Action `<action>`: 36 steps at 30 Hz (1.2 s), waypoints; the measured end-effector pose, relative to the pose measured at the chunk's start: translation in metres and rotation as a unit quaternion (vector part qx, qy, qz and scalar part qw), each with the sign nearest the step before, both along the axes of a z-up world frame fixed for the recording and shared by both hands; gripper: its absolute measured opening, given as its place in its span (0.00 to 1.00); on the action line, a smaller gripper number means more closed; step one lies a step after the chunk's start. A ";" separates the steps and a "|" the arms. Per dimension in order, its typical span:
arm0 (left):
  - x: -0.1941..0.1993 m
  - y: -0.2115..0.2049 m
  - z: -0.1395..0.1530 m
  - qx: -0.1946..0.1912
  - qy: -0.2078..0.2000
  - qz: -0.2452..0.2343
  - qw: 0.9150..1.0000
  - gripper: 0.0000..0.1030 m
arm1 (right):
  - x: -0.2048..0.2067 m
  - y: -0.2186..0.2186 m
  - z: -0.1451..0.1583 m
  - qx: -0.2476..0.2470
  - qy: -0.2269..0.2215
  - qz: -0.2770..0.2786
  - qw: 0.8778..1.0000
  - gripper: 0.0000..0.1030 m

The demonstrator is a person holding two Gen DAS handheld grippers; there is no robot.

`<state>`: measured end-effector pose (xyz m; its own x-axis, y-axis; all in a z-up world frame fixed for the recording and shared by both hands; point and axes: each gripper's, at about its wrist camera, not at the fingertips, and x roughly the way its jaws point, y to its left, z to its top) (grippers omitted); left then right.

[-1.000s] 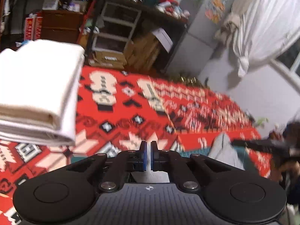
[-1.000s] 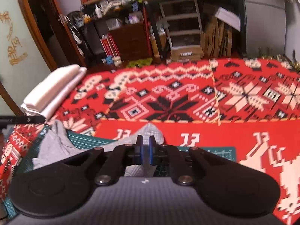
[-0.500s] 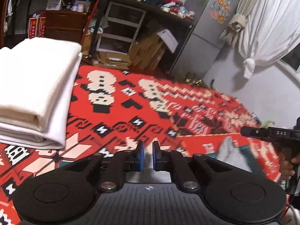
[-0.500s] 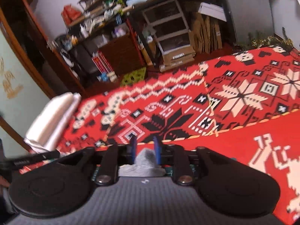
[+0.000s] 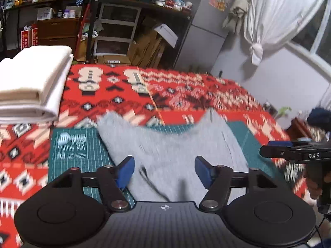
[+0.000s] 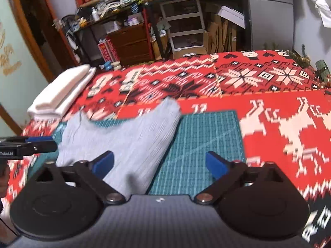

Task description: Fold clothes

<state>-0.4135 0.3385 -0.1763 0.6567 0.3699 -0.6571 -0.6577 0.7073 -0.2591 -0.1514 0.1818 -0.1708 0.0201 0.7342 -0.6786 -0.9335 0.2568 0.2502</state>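
A grey garment (image 5: 173, 150) lies folded on the green cutting mat (image 5: 76, 150), its two upper corners pointing away from me. My left gripper (image 5: 164, 171) hangs open just above its near part, nothing between the blue pads. In the right wrist view the same grey garment (image 6: 124, 140) covers the left half of the mat (image 6: 202, 144). My right gripper (image 6: 159, 164) is open over the garment's right edge and holds nothing. The right gripper (image 5: 293, 153) also shows at the right edge of the left wrist view.
A stack of folded white cloth (image 5: 31, 82) sits at the left on the red patterned blanket (image 5: 186, 91); the same white stack (image 6: 62, 91) shows in the right wrist view. Shelves, drawers and cardboard boxes (image 6: 223, 31) stand behind. A white curtain (image 5: 275, 14) hangs at the right.
Both grippers went from shut on the grey garment to wide open and pulled back. The garment now lies spread flat on the mat.
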 end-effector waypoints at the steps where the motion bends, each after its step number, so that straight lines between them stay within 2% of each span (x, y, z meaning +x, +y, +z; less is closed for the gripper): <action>1: 0.000 -0.006 -0.001 0.002 0.004 0.001 1.000 0.66 | -0.007 -0.005 -0.001 -0.001 -0.004 0.005 1.000 0.99; 7: -0.004 -0.039 -0.005 0.018 0.039 0.019 0.999 0.72 | -0.043 -0.029 -0.009 -0.017 -0.035 0.012 0.999 0.99; 13: -0.011 -0.068 -0.014 0.025 0.070 0.009 0.997 0.76 | -0.065 -0.049 -0.019 -0.057 -0.083 0.009 0.995 1.00; 18: -0.011 -0.079 -0.029 0.025 0.104 0.018 0.994 0.76 | -0.068 -0.054 -0.026 -0.078 -0.080 0.002 0.994 1.00; 20: -0.011 -0.083 -0.031 0.038 0.107 0.021 0.993 0.76 | -0.066 -0.054 -0.028 -0.088 -0.071 -0.006 0.994 1.00; 24: -0.009 -0.085 -0.033 0.046 0.114 0.016 0.992 0.81 | -0.068 -0.051 -0.030 -0.103 -0.087 -0.013 0.991 1.00; 29: -0.006 -0.087 -0.035 0.035 0.123 0.011 0.992 1.00 | -0.072 -0.047 -0.030 -0.121 -0.097 -0.026 0.988 1.00; 36: -0.007 -0.086 -0.035 0.028 0.118 0.011 0.993 1.00 | -0.074 -0.053 -0.032 -0.099 -0.103 -0.034 0.989 1.00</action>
<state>-0.4208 0.2525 -0.2116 0.4786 0.4228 -0.7695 -0.7106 0.7013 -0.0566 -0.2257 0.1292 -0.2030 0.2186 0.5799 -0.7848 -0.9381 0.3463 -0.0054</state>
